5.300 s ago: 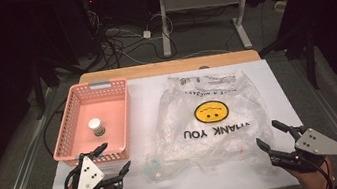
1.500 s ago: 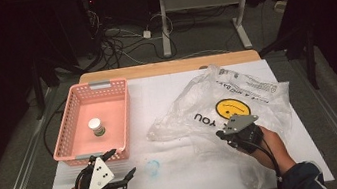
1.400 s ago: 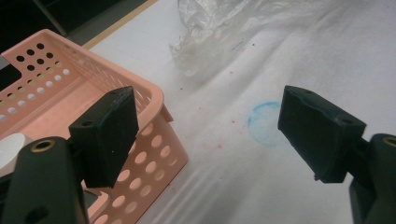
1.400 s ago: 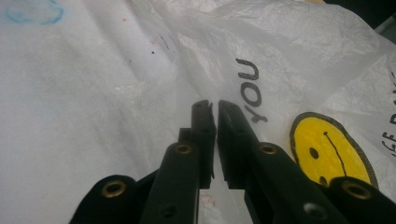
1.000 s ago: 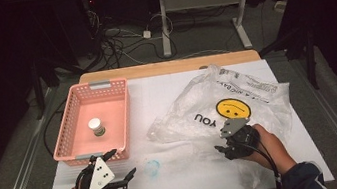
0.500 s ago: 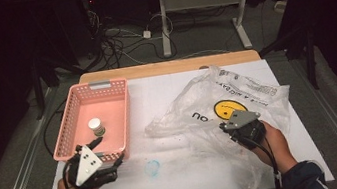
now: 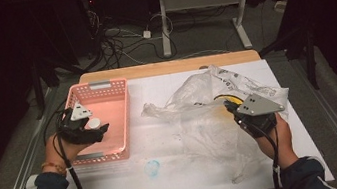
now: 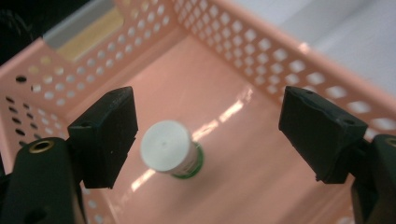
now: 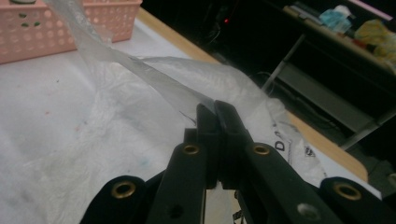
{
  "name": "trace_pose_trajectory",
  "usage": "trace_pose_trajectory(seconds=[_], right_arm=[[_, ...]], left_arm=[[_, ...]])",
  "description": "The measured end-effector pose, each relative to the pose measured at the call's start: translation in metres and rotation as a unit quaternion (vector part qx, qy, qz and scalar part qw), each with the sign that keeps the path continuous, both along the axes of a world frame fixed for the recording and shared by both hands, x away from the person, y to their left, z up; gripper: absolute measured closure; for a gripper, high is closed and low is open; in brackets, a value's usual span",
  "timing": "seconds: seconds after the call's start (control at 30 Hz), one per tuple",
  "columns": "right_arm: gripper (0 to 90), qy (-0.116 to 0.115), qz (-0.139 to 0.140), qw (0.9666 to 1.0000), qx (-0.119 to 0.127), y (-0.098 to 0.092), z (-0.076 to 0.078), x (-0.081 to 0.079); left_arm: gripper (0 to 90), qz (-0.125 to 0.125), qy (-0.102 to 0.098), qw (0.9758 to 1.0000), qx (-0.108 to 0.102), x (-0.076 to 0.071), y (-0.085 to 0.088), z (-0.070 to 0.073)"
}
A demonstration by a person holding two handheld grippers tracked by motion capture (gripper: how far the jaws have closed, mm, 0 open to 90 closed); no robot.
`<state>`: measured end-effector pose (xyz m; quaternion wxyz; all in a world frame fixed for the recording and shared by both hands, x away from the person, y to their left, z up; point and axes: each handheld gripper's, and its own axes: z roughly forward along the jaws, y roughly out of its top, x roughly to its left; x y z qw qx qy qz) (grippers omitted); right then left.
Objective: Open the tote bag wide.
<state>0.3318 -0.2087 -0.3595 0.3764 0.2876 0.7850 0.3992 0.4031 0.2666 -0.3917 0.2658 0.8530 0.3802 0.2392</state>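
Left gripper view: little bottle (image 8: pixel 172 150) stands just below the spread left claw (image 8: pixel 208 135), nearer its left finger.

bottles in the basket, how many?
1. One white-capped bottle stands upright on the floor of the pink basket, below the open left gripper. More could hide behind that hand in the high view.

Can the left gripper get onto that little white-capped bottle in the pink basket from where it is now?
Probably yes: the left gripper hangs over the pink basket with jaws open, the bottle upright beneath, nearer one jaw, nothing between.
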Motion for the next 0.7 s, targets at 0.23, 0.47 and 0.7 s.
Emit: trace_pose_trajectory(seconds=[0.23,0.47,0.7], right_arm=[[90.0,-0.073,-0.018,0.9971,0.013,0.003,0.022,-0.012],[90.0,-0.088,-0.011,0.9961,0.003,0.010,0.047,-0.008],[90.0,-0.082,-0.007,0.9966,0.008,0.015,0.048,-0.007]], left_arm=[[19.1,0.049,0.095,0.9943,0.005,0.036,0.012,-0.024],[40.3,0.039,0.145,0.9885,0.013,0.052,0.013,-0.035],[48.1,0.028,0.151,0.9881,0.011,0.056,0.015,-0.035]])
